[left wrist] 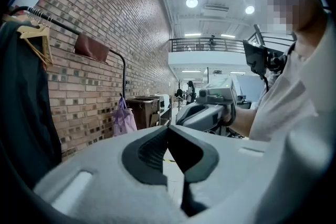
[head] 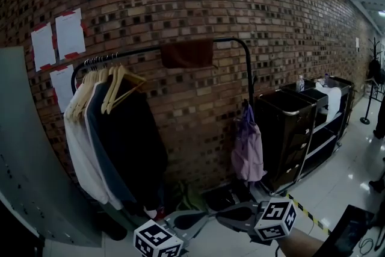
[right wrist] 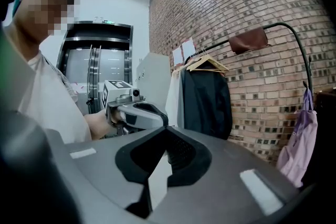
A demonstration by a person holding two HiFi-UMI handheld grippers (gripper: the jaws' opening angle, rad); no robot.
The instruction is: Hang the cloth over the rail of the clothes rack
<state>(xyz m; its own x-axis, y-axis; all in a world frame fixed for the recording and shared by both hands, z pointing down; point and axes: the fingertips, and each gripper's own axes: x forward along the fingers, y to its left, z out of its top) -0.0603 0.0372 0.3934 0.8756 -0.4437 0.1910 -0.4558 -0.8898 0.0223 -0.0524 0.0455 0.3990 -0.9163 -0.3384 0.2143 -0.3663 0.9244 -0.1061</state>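
Observation:
A brown cloth [head: 186, 53] hangs folded over the black top rail [head: 135, 52] of the clothes rack, right of the hangers. The left gripper view also has the cloth [left wrist: 91, 47] on the rail [left wrist: 58, 22], and so does the right gripper view, where the cloth [right wrist: 248, 40] sits just left of the rail's bend [right wrist: 283, 24]. Both grippers are low, well below and in front of the rack. My left gripper [head: 198, 216] [left wrist: 168, 127] is shut with nothing in it. My right gripper [head: 231, 213] [right wrist: 167, 127] is shut and empty too. Each points roughly toward the other.
Wooden hangers [head: 117, 84] carry dark and white garments [head: 114, 147] on the rail's left half. A purple bag [head: 248, 150] hangs at the right post. A black cart [head: 295, 129] stands to the right against the brick wall; a grey panel [head: 27, 177] stands at the left.

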